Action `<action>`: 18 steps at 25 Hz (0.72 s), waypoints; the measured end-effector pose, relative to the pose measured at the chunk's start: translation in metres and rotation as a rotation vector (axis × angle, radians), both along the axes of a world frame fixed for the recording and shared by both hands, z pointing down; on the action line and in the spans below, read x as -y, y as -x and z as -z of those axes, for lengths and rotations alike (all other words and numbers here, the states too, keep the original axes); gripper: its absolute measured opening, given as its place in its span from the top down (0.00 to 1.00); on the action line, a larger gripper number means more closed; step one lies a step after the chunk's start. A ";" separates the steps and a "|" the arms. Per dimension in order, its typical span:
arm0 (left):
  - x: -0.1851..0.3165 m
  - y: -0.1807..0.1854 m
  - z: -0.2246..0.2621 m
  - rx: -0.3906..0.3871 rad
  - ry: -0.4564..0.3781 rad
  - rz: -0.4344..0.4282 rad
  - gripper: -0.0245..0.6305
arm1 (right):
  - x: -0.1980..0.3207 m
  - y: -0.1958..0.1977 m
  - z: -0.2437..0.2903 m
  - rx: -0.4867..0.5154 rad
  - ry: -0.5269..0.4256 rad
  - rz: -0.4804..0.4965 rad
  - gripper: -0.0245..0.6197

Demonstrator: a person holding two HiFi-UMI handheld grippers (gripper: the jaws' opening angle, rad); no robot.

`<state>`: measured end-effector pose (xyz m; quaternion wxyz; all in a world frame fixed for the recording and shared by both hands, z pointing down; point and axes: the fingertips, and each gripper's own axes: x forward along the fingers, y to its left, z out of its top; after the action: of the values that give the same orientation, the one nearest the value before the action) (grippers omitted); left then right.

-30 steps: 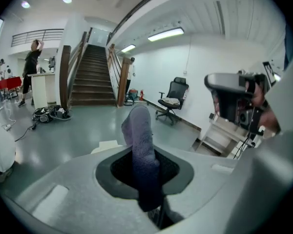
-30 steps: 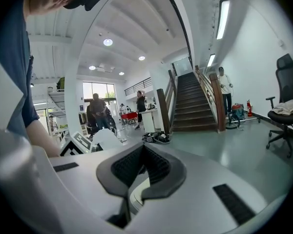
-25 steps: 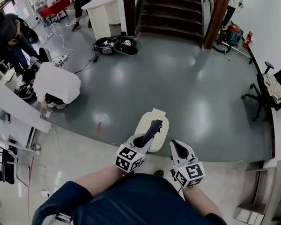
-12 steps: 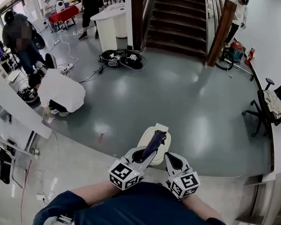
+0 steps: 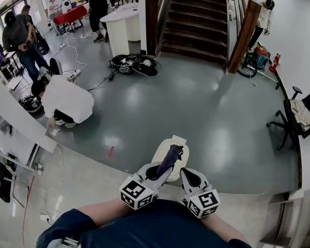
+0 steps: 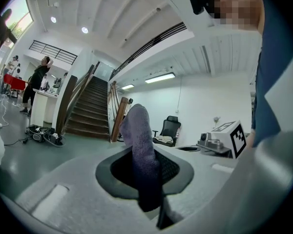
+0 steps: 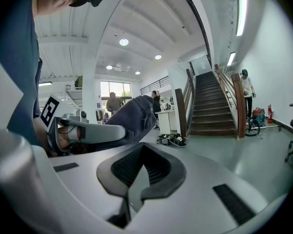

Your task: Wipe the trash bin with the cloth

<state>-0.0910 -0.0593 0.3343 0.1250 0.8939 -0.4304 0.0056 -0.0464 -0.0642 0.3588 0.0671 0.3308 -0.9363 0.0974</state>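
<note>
The white trash bin (image 5: 161,150) stands on the grey floor just in front of me. A purple cloth (image 5: 170,156) sticks up over its lid, and my left gripper (image 5: 157,171) is shut on the cloth's lower end. In the left gripper view the cloth (image 6: 140,155) rises straight out of that gripper (image 6: 147,182). My right gripper (image 5: 189,176) hovers beside the bin's near right edge, shut with nothing in it. In the right gripper view the cloth (image 7: 135,118) shows to the left, beyond that gripper (image 7: 136,179).
A person in white (image 5: 67,102) crouches on the floor at the left, near a white counter (image 5: 15,119). Cables and gear (image 5: 134,65) lie before the staircase (image 5: 196,14). An office chair (image 5: 298,110) stands at the right. A red mark (image 5: 111,151) is on the floor.
Over the last second both grippers drew a little closer together and nearer my body, with the cloth still held. Over the last half second almost nothing moved.
</note>
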 end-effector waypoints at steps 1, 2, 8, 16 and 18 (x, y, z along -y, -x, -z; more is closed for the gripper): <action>0.000 0.000 0.001 0.002 -0.003 -0.004 0.89 | 0.000 -0.001 0.000 0.000 0.001 -0.003 0.95; -0.001 -0.001 0.002 0.005 -0.005 -0.008 0.89 | 0.000 -0.001 0.001 0.001 0.003 -0.005 0.95; -0.004 -0.001 0.005 0.003 -0.011 -0.013 0.89 | -0.003 -0.002 0.002 0.005 0.005 -0.011 0.95; -0.007 -0.003 0.004 -0.005 -0.006 -0.018 0.89 | -0.007 -0.002 0.001 0.003 0.007 -0.010 0.95; -0.008 -0.004 0.004 -0.006 -0.007 -0.018 0.89 | -0.008 -0.003 0.001 0.003 0.008 -0.010 0.95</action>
<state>-0.0875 -0.0508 0.3306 0.1233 0.8983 -0.4217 0.0026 -0.0438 -0.0559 0.3582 0.0663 0.3351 -0.9343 0.1021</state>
